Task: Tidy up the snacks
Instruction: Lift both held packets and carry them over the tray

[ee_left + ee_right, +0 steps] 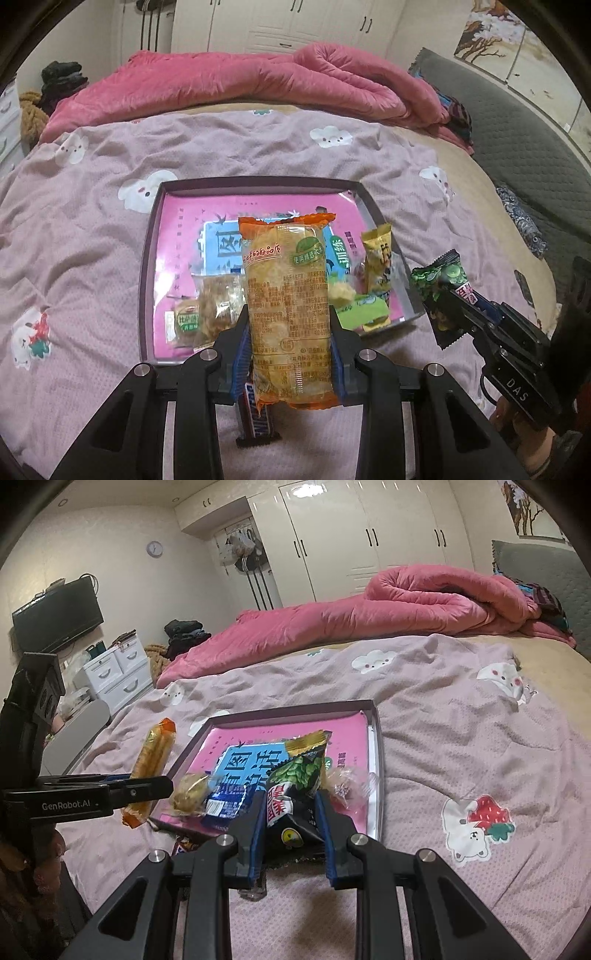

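Observation:
My left gripper (290, 314) is shut on a long orange cracker pack (288, 295) and holds it above the near edge of the shallow box tray (147, 258). It also shows in the right wrist view (151, 771). My right gripper (291, 801) is shut on a black-and-green snack bag (299, 786), held over the tray's near right part; that bag shows in the left wrist view (441, 284). Several small snacks lie in the tray, among them a yellow packet (376, 262) and a clear biscuit bag (214, 306).
The tray (376, 746) lies on a pink cloud-print sheet (81, 229) on a bed. A dark chocolate bar (255, 417) lies on the sheet under my left gripper. A rolled pink quilt (258, 77) lies behind. White drawers (114, 672) stand at the far left.

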Demonstrator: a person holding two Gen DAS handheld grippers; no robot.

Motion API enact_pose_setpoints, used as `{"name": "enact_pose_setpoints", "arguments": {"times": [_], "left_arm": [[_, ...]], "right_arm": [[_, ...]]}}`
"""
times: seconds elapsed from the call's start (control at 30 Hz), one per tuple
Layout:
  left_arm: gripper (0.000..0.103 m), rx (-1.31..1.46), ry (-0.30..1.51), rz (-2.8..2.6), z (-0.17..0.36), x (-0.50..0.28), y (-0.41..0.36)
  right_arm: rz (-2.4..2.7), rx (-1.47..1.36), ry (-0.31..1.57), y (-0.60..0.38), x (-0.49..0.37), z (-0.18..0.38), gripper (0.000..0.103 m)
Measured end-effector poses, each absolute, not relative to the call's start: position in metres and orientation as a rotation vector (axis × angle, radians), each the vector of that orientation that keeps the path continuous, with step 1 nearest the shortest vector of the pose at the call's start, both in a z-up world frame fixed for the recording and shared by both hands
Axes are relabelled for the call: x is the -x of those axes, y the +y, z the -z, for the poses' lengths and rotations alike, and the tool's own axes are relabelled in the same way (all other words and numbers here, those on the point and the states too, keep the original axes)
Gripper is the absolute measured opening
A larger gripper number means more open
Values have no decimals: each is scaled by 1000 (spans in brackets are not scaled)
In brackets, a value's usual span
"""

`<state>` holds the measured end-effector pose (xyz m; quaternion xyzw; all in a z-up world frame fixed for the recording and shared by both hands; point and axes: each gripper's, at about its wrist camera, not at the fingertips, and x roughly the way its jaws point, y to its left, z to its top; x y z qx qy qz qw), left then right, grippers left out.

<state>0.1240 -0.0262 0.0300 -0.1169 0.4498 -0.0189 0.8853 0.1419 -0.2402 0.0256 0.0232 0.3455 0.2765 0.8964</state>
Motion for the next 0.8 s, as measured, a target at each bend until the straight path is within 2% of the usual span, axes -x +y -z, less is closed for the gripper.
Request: {"name": "enact_pose_setpoints", "arguments": {"times": [0.8], "left_arm": [[36, 176, 1005, 57, 10, -168, -51]], "right_arm": [[-483, -106, 797, -246, -185, 18, 26]]}}
